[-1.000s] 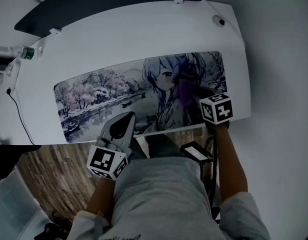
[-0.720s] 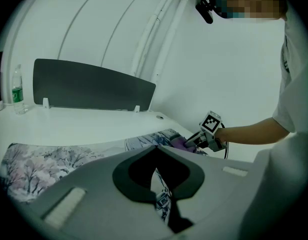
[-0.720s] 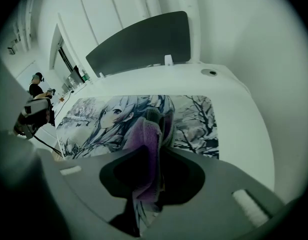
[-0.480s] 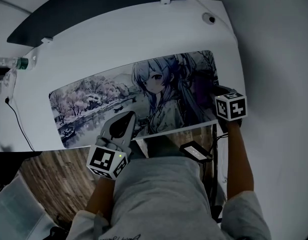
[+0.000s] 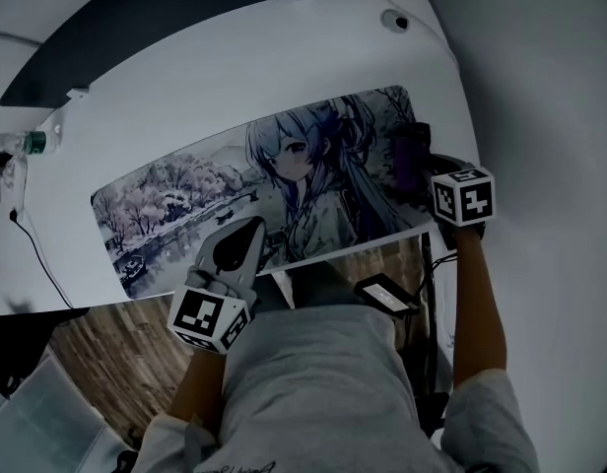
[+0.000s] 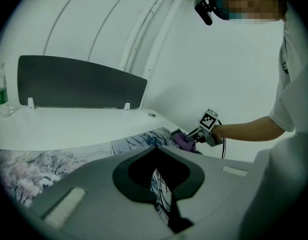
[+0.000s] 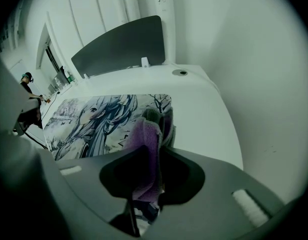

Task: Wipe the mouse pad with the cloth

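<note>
A long mouse pad [image 5: 235, 195] printed with an anime girl and blossom trees lies across the white desk [image 5: 185, 97]. My right gripper [image 5: 418, 166] is at the pad's right end, shut on a purple cloth [image 5: 406, 150] that rests on the pad. In the right gripper view the cloth [image 7: 146, 144] hangs pinched between the jaws of the right gripper [image 7: 149, 176], over the mouse pad [image 7: 89, 119]. My left gripper [image 5: 248, 235] sits at the pad's front edge, shut and holding nothing. The left gripper view shows the left gripper [image 6: 156, 179], the right gripper [image 6: 196, 134] and the cloth [image 6: 183, 141].
A dark divider panel [image 5: 166, 8] runs along the desk's back edge. A water bottle [image 5: 28, 144] stands at the far left, by a black cable [image 5: 33, 235]. A black device [image 5: 382, 296] hangs below the front edge. Another person [image 7: 28, 91] stands further off.
My right gripper has slid the cloth rightward along the pad to its right end. The left gripper has stayed at the front edge.
</note>
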Demonstrator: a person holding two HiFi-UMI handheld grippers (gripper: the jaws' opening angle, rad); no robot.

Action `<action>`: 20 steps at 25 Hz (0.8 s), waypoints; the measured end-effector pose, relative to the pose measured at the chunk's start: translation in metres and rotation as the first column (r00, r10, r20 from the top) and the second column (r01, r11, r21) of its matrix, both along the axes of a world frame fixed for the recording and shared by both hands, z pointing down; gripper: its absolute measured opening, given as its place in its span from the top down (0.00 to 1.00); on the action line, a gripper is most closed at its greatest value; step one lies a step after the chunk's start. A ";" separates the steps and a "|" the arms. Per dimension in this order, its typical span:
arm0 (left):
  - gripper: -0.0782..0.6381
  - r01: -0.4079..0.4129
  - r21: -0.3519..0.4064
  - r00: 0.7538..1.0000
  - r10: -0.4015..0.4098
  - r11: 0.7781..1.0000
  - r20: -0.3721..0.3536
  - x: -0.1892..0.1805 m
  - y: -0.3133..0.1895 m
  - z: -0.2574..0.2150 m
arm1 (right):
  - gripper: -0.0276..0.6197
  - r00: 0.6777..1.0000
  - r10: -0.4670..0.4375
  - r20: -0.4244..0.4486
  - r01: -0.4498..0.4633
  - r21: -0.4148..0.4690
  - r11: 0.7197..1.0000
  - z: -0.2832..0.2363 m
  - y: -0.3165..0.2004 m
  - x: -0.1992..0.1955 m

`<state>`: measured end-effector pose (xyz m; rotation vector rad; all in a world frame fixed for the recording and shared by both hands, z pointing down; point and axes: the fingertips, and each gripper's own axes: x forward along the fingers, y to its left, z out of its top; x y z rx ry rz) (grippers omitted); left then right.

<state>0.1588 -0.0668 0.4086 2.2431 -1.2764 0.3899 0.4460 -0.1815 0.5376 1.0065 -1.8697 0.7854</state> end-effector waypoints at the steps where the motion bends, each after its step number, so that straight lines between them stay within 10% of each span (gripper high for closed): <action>1: 0.86 -0.005 -0.004 1.000 0.005 1.000 0.001 0.000 0.000 -0.001 | 0.82 1.000 0.001 -0.005 -0.001 0.004 1.000 0.000 0.000 -0.001; 20: 0.86 0.003 0.027 0.999 -0.002 1.000 -0.041 -0.077 0.048 -0.007 | 0.82 0.997 0.008 0.073 -0.012 0.054 0.998 -0.054 0.047 -0.094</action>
